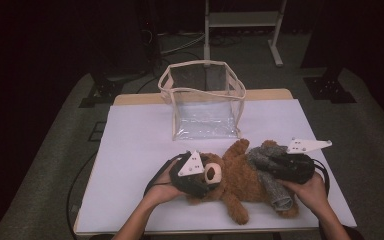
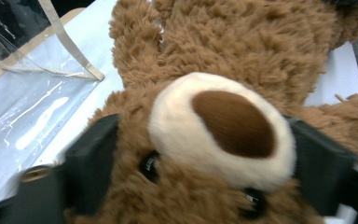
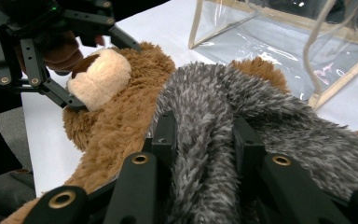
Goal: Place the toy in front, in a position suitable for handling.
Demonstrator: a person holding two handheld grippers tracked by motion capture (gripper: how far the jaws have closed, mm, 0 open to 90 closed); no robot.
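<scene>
A brown teddy bear (image 1: pixel 240 180) lies on its back along the near edge of a white-covered table (image 1: pixel 135 150), its head to the left and its legs to the right. A grey fuzzy garment (image 1: pixel 272 175), perhaps a scarf or small sweater, is draped over the bear's lower body on the right.

The left gripper (image 1: pixel 200 177), held in the person's left hand (image 1: pixel 162 190), has its two black jaws set on either side of the bear's head; in the left gripper view the jaws flank the cream muzzle (image 2: pixel 221 128) with its dark brown nose, pressed into the fur at both sides. The right gripper (image 1: pixel 280 165), in the right hand (image 1: pixel 310 192), has its jaws closed around a fold of the grey garment (image 3: pixel 214 154), fairly wide apart with the thick fabric bunched between them.

Just beyond the bear, toward the far middle of the table, stands a clear plastic bag (image 1: pixel 202 100) with cream edging, open at the top. The white cover leaves a strip of pale wood (image 1: pixel 140 98) bare at the far edge. The room around is dark; a grey floor (image 1: pixel 55 150) surrounds the table, cables run across it, and the legs of a white metal frame (image 1: pixel 242 30) stand at the far side.
</scene>
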